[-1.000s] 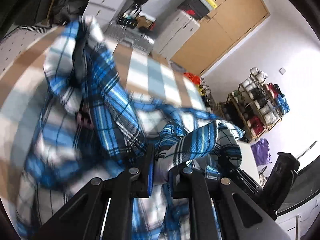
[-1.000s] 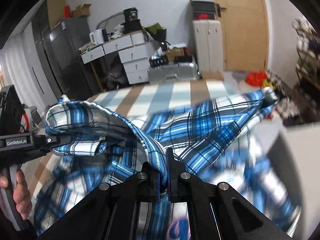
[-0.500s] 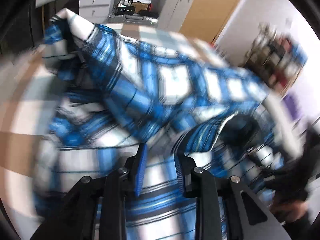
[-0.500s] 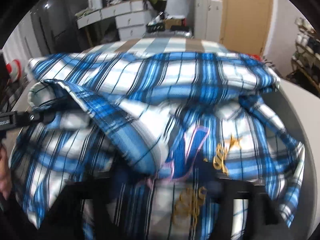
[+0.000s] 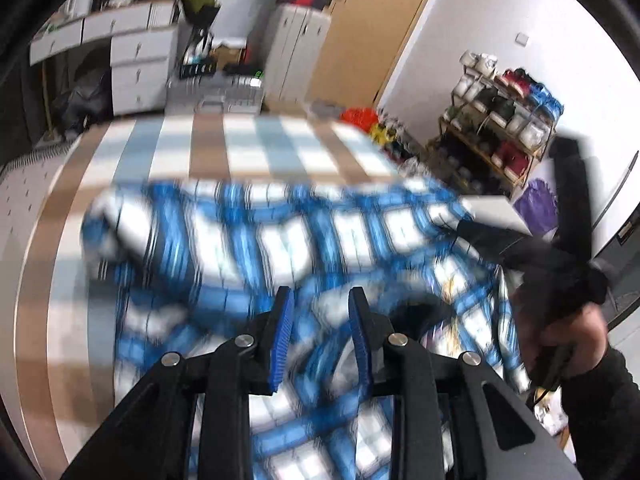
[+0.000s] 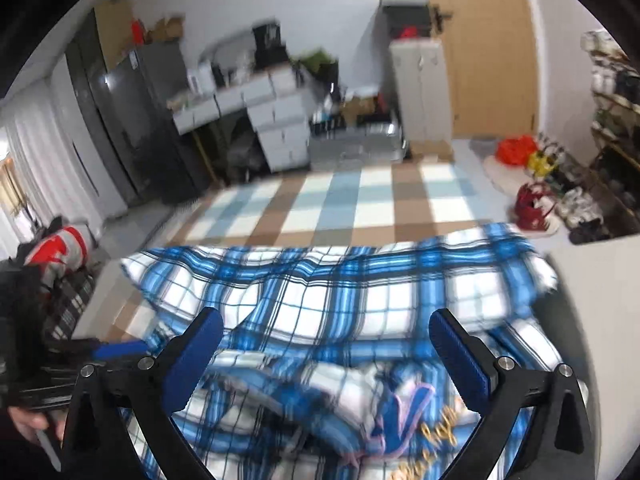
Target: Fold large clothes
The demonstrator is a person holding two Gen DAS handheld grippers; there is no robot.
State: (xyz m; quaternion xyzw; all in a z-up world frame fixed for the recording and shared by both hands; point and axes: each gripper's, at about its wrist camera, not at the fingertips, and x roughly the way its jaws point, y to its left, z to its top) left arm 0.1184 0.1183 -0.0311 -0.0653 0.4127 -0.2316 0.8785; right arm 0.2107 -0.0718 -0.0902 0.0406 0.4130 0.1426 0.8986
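A blue and white plaid shirt lies in a loose, rumpled heap on the checked tablecloth. My left gripper hovers above it with a narrow gap between its blue pads, and no cloth is pinched there. In the right wrist view the same shirt spreads below my right gripper. Its jaws are opening wide, with only air between them and the shirt lying underneath. An embroidered patch shows on the near fold. A hand holds the right gripper at the edge of the left wrist view.
The checked tablecloth stretches beyond the shirt to the far edge. White drawers, a white cabinet and a wooden door stand behind. A shoe rack is at the right, and a pile of clothes at the left.
Both grippers let go of the shirt and rose. The lifted folds dropped onto the table into a flatter heap. The right jaws went from pinched to wide apart.
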